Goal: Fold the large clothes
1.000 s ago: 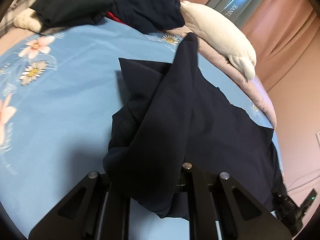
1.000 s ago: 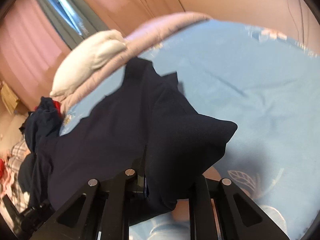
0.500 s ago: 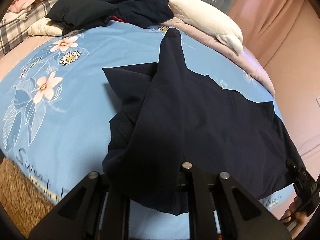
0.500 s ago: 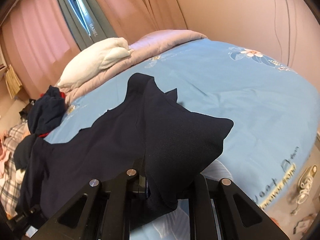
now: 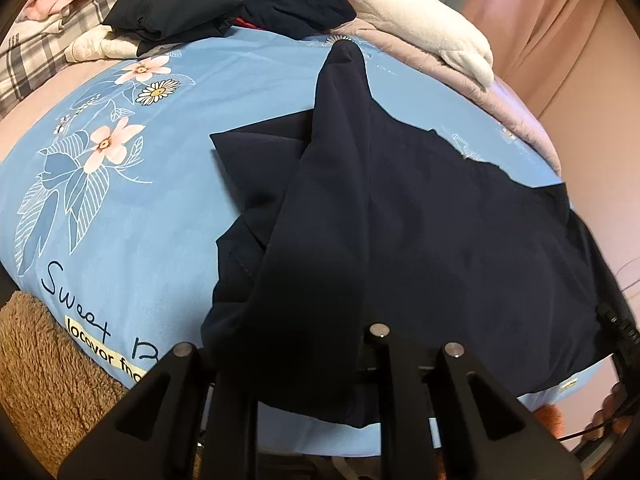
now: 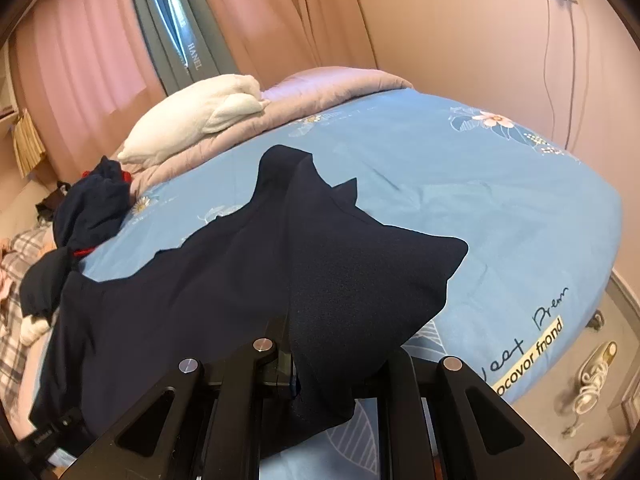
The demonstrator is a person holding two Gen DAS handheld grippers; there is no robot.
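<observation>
You hold the navy garment (image 5: pixel 440 240) lifted off the near edge of the blue bedsheet (image 5: pixel 160 184), its far end draped on the bed. Left gripper (image 5: pixel 316 380) clamped on a cloth fold; right gripper (image 6: pixel 332 392) clamped on another corner. Step, judged: mid-fold, near edge raised for carrying over. Next move calls for both hands travelling together toward the white pillow (image 6: pixel 192 120), keeping the edge taut and level, then lowering it flat. Containers: none in view; a pile of dark clothes (image 5: pixel 240 4) lies loose at the bed's far side
</observation>
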